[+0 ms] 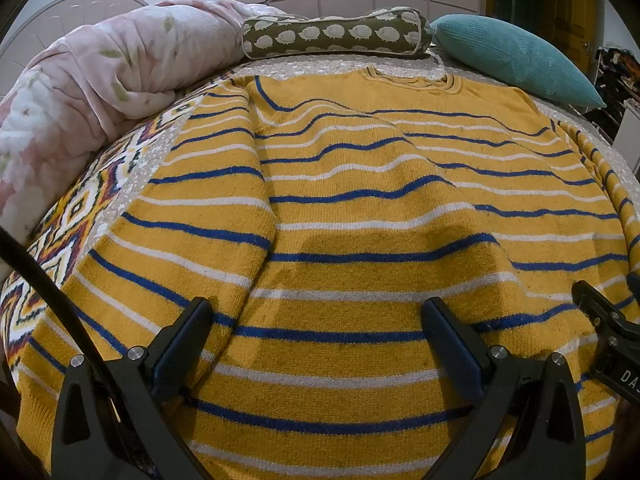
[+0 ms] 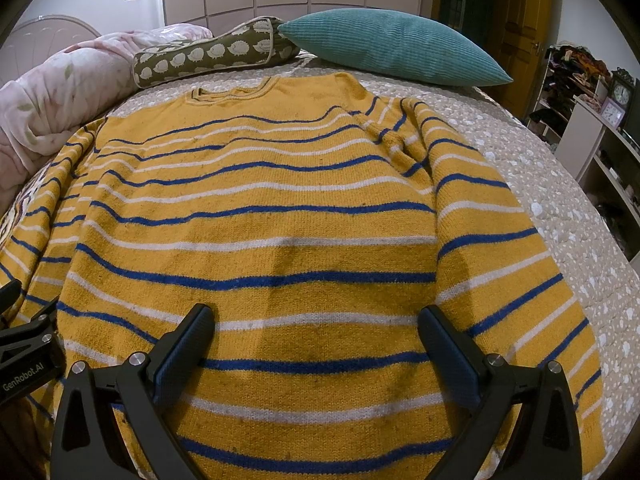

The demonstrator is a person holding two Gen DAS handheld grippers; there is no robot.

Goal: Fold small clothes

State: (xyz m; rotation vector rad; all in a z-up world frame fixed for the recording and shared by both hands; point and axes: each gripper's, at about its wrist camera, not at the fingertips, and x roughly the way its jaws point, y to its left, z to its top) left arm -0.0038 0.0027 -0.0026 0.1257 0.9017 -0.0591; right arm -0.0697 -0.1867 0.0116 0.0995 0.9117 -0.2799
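A yellow sweater with blue and white stripes lies spread flat on the bed, collar at the far end. Its sleeves lie along both sides. My left gripper stands open over the lower left part of the sweater, nothing between its fingers. My right gripper stands open over the lower right part, also holding nothing. Each gripper shows at the edge of the other's view: the right gripper in the left wrist view, the left gripper in the right wrist view.
A pink floral quilt is bunched at the left. A hedgehog-print bolster and a teal cushion lie beyond the collar. The spotted bedspread shows at the right, with shelves past the bed's edge.
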